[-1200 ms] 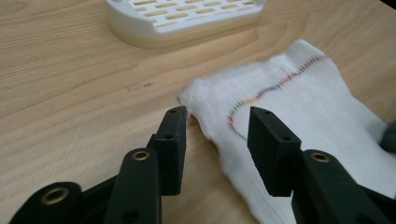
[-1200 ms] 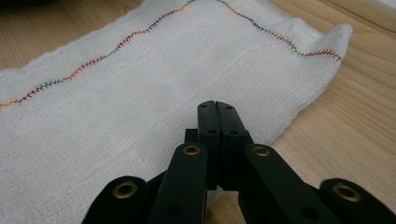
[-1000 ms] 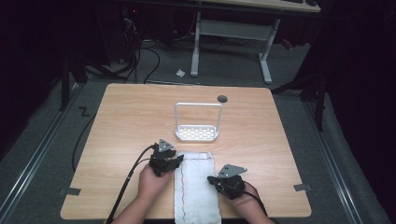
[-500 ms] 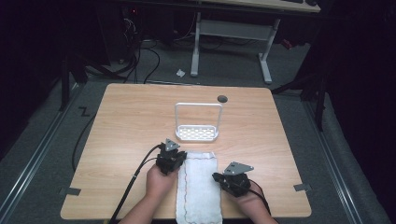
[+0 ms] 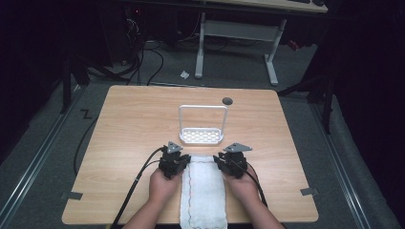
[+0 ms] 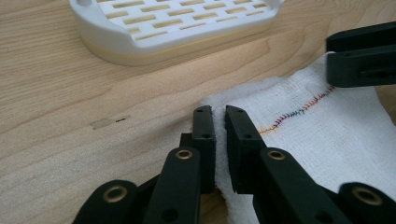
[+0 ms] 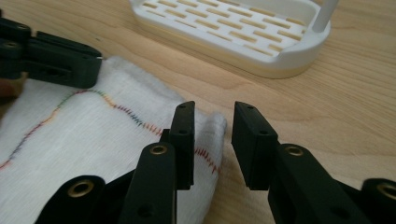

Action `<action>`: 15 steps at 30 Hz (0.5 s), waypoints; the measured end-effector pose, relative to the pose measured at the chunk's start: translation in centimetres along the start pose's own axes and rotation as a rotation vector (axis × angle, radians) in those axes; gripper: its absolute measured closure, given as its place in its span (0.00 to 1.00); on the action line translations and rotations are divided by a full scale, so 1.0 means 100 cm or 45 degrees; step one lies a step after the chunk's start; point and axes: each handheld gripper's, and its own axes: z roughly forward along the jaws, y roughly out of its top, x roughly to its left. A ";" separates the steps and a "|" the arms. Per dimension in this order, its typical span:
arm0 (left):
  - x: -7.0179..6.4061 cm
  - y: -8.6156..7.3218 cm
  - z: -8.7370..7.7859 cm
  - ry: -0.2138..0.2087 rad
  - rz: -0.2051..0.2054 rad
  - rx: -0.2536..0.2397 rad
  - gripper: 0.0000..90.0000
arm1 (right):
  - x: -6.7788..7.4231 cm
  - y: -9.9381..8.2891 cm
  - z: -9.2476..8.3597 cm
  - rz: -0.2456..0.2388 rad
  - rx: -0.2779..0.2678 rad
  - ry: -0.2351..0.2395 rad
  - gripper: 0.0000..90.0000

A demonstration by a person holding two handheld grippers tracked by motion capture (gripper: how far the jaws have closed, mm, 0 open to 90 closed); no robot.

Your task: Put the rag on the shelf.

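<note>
A white towel (image 5: 203,191) with a coloured stitched line lies lengthwise at the near edge of the table. My left gripper (image 5: 177,158) is at its far left corner. In the left gripper view the left gripper (image 6: 219,114) is shut on the towel (image 6: 317,126) edge. My right gripper (image 5: 224,160) is at the far right corner. In the right gripper view the right gripper (image 7: 215,114) is open, with the towel (image 7: 84,130) corner lying between the jaws. Each gripper view also shows the other gripper: the right gripper (image 6: 364,56) and the left gripper (image 7: 51,56).
A white slotted rack (image 5: 201,135) with an upright hoop stands just beyond the towel, close to both grippers. It appears as the rack (image 6: 177,23) and the rack (image 7: 233,28) in the gripper views. A dark round hole (image 5: 227,100) sits near the table's far edge.
My right gripper has moved forward along the towel's right edge to its far corner, level with the left gripper. The left gripper has barely moved.
</note>
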 end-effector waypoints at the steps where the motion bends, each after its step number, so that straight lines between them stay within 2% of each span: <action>1: 0.000 0.000 0.000 0.001 0.001 0.000 0.92 | -0.001 0.000 0.003 0.018 0.004 0.006 0.77; 4: 0.000 0.000 0.000 -0.001 -0.002 0.000 0.92 | 0.000 -0.005 0.005 -0.001 0.018 0.002 0.75; 8: 0.000 0.000 0.000 0.001 -0.003 -0.001 0.91 | 0.001 -0.008 0.003 0.015 0.016 0.015 0.76; 11: 0.000 0.000 0.000 0.004 -0.001 -0.002 0.91 | 0.000 -0.009 0.003 0.028 0.013 0.038 0.80; 14: 0.000 0.000 0.000 0.002 -0.005 -0.002 0.91 | 0.001 -0.010 0.003 0.023 0.009 0.066 0.90; 15: 0.000 0.000 0.000 0.002 -0.005 -0.003 0.91 | 0.001 -0.010 0.003 0.023 0.009 0.066 0.90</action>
